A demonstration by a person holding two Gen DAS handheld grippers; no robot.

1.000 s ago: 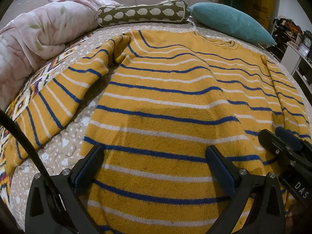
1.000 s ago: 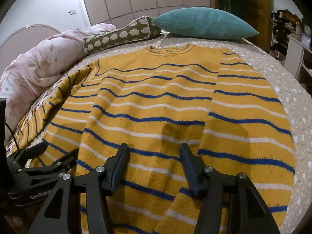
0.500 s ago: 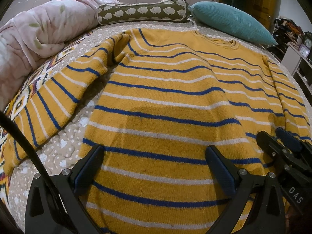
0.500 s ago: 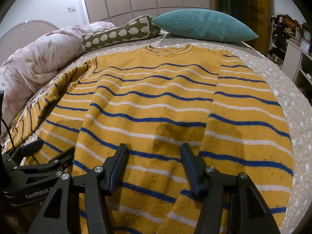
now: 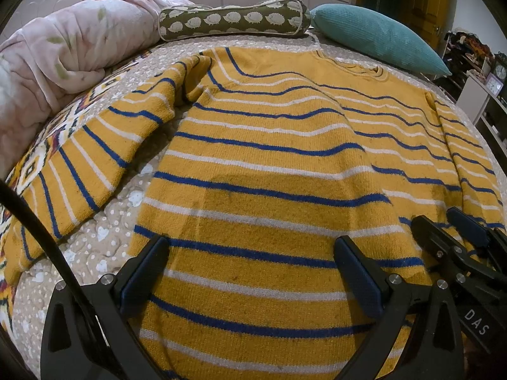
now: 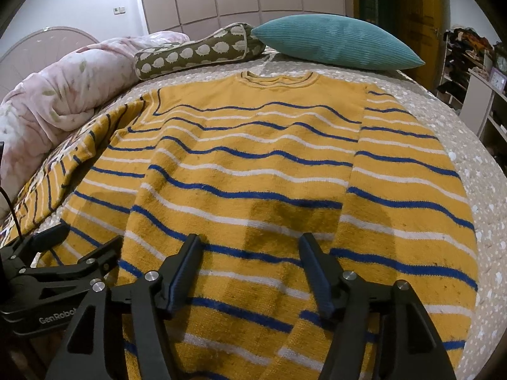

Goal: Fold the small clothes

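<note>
A yellow sweater [image 5: 269,158] with blue and white stripes lies flat on the bed, collar at the far end; it also shows in the right wrist view [image 6: 253,164]. Its left sleeve [image 5: 95,158] spreads out to the left; the right sleeve [image 6: 408,183] lies along the body. My left gripper [image 5: 250,272] is open, hovering over the sweater's lower left part. My right gripper [image 6: 252,269] is open over the lower middle. Each gripper shows in the other's view: the right one [image 5: 450,234] and the left one [image 6: 85,247].
A rolled pink quilt [image 5: 63,53] lies at the left. A green hedgehog-print bolster [image 5: 231,19] and a teal pillow [image 5: 377,41] lie beyond the collar. The dotted bedspread [image 6: 475,133] shows around the sweater. Shelves [image 6: 475,72] stand past the bed's right edge.
Both grippers have drawn back slightly toward the sweater's hem and stayed open. The sweater has not moved.
</note>
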